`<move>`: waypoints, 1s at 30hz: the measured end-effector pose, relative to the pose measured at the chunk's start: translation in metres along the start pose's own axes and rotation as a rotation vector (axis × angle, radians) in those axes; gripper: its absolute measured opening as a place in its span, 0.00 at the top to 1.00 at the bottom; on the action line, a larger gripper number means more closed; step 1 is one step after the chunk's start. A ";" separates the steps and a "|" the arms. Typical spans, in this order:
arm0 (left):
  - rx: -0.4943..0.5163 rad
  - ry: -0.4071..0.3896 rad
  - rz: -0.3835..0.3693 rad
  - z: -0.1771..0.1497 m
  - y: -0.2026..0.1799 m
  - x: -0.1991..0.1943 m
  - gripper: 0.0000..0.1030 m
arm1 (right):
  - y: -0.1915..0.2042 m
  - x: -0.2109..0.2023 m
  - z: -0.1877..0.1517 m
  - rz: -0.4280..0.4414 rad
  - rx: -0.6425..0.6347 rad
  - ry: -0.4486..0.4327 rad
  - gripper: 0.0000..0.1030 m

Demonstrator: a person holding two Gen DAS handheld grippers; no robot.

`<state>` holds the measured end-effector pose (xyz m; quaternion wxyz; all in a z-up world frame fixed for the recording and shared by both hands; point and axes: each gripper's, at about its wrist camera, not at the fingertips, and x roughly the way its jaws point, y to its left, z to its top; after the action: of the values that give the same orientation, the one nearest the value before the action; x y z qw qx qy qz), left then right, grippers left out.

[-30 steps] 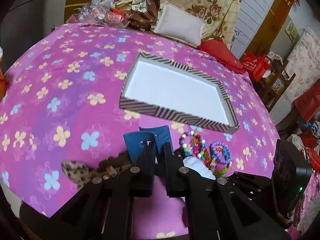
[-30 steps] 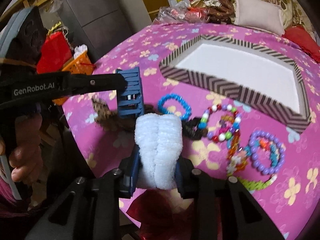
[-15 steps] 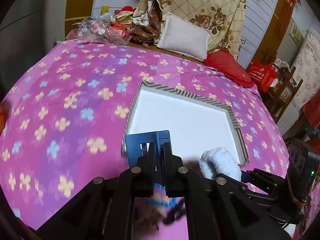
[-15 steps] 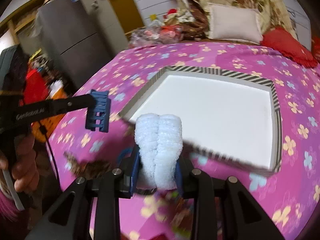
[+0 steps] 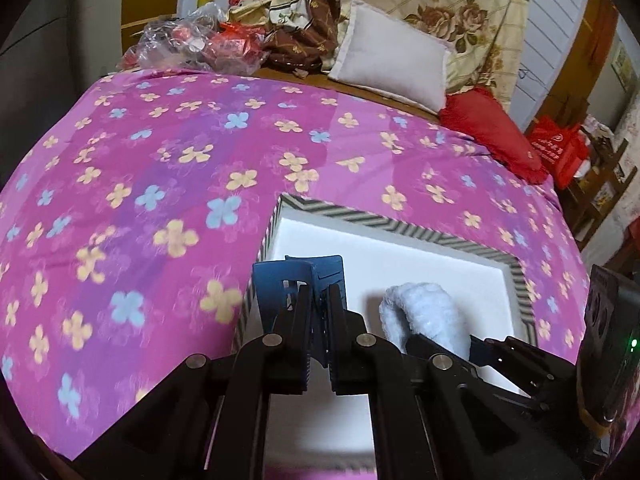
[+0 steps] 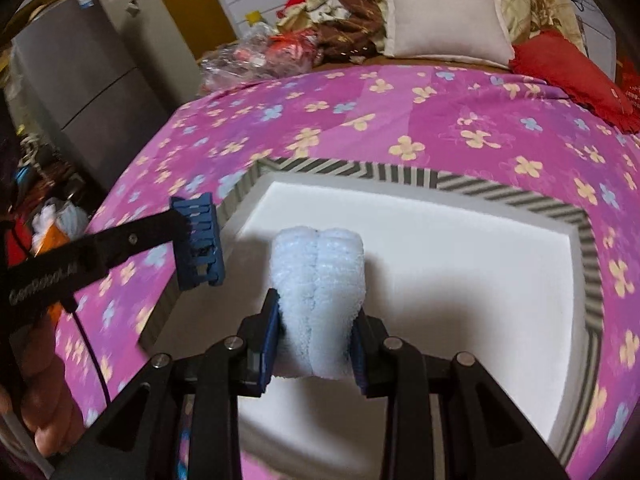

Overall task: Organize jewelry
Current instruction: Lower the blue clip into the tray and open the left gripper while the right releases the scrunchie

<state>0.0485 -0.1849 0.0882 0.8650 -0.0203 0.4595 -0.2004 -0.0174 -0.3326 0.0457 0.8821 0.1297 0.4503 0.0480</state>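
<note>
your left claw (image 5: 319, 296) is clamped on a blue hair clip (image 5: 304, 280), your right claw (image 6: 316, 320) grips a fluffy white scrunchie (image 6: 318, 276); both over the striped tray (image 6: 480, 192) on a pink floral cloth (image 5: 140, 184).

Blue clip (image 5: 300, 280), fluffy scrunchie (image 6: 318, 276) above tray (image 6: 520, 200)
</note>
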 end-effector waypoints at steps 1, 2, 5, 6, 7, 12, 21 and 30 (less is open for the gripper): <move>0.004 0.006 0.002 0.003 0.000 0.007 0.98 | -0.002 0.006 0.005 -0.002 0.007 0.004 0.69; 0.007 0.010 0.005 0.005 -0.001 0.012 0.98 | -0.004 0.015 0.011 -0.005 0.014 0.010 0.69; 0.022 0.000 0.025 0.011 -0.002 0.027 0.98 | -0.007 0.032 0.019 -0.021 0.023 0.021 0.69; 0.024 0.000 0.027 0.014 -0.003 0.030 0.98 | -0.009 0.038 0.022 -0.022 0.032 0.027 0.69; 0.023 0.002 0.025 0.016 -0.003 0.032 0.98 | -0.011 0.043 0.024 -0.011 0.047 0.042 0.69; -0.012 0.022 -0.001 0.019 0.003 0.043 0.96 | -0.013 0.047 0.026 0.020 0.073 0.059 0.52; -0.071 0.027 -0.042 0.012 0.018 0.019 0.72 | -0.017 0.008 0.006 0.033 0.076 0.016 0.42; -0.013 -0.010 0.008 -0.008 0.016 -0.037 0.72 | 0.000 -0.038 -0.024 0.038 0.037 -0.014 0.36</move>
<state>0.0288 -0.1555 0.1092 0.8681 -0.0251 0.4564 -0.1937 -0.0596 -0.3360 0.0621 0.8816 0.1549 0.4424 0.0554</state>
